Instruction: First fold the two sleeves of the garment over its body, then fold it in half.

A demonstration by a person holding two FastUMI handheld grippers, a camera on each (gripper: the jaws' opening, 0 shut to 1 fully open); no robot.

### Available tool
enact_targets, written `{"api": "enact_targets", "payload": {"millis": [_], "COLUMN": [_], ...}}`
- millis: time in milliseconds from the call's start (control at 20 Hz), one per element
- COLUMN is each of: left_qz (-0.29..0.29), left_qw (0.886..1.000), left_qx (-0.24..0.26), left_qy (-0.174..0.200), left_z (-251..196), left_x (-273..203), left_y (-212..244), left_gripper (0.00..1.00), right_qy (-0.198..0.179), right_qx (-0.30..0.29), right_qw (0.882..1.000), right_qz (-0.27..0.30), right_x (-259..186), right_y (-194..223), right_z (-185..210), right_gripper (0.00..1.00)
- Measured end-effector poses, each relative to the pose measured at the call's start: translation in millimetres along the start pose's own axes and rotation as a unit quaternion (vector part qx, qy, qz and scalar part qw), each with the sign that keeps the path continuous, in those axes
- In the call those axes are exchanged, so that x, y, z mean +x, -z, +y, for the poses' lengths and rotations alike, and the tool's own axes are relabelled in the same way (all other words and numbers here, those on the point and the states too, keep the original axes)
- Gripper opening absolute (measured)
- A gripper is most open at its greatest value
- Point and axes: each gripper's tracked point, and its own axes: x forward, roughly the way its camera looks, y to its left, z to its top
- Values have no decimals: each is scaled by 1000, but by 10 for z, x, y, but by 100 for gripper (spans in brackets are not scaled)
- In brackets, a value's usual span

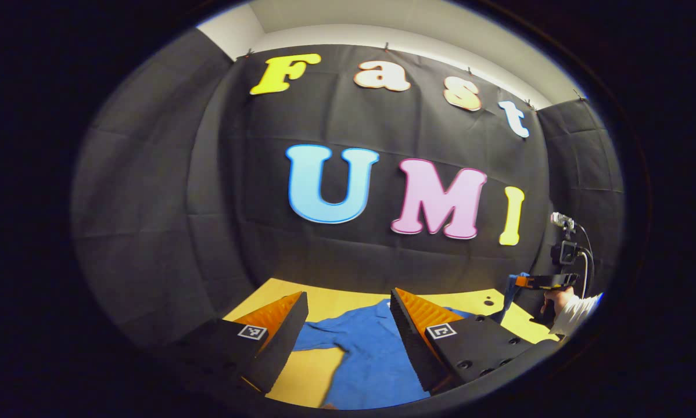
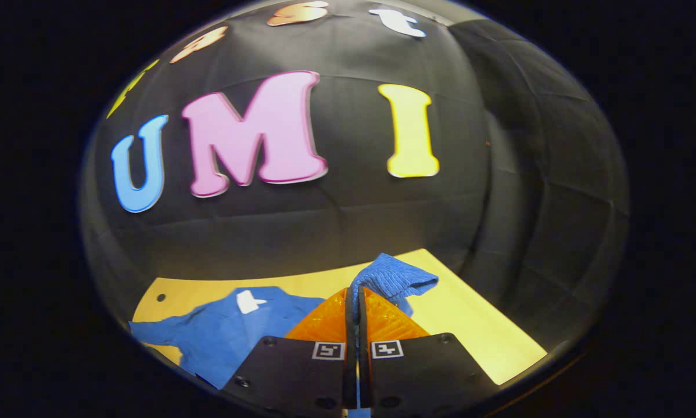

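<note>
A blue garment [image 1: 371, 354] is spread on the yellow table [image 1: 325, 302], near the black cloth wall [image 1: 208, 232]. In the left gripper view, the left gripper [image 1: 348, 325] is held above the garment with its fingers wide apart and nothing between them. In the right gripper view, the right gripper [image 2: 357, 307] is closed together on one sleeve [image 2: 391, 278], which is lifted off the table and is seen just past the fingertips. In the left gripper view, a hand [image 1: 557, 302] with a white cuff is seen gripping the right gripper's handle at the far right.
</note>
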Motion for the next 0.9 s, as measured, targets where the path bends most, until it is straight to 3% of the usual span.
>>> {"api": "enact_targets", "payload": {"millis": [200,350,450,550,700,800,850,900], "left_qz": [9,18,25,32,45,50,51,52], "left_qw": [999,997,995,991,989,988,988,988], "left_qx": [8,-6,-7,-5,-2,5,4,-3], "left_qy": [-49,-78,-99,-128,-140,-147,-148,-146], "left_z": [854,1306,1557,1803,1951,2025,2042,2045], "left_x": [-130,-306,-385,-506,-615,-636,-625,-607], "left_y": [130,219,295,374,454,484,507,544], "left_gripper": [82,82,82,82,82,82,82,82], "right_qy": [-78,-118,-135,-138,-137,-165,-188,-211], "right_qx": [-24,-17,-23,-17,-10,-2,3,13], "right_qw": [997,991,986,979,972,965,961,956], "right_qz": [7,58,98,148,193,204,202,201], "right_x": [118,208,264,340,406,336,276,235], "right_y": [81,584,1138,1642,2215,2360,2345,2308], "right_z": [1416,2306,2723,2953,3140,3311,3380,3481], "right_gripper": [2,2,2,2,2,0,16,18]}}
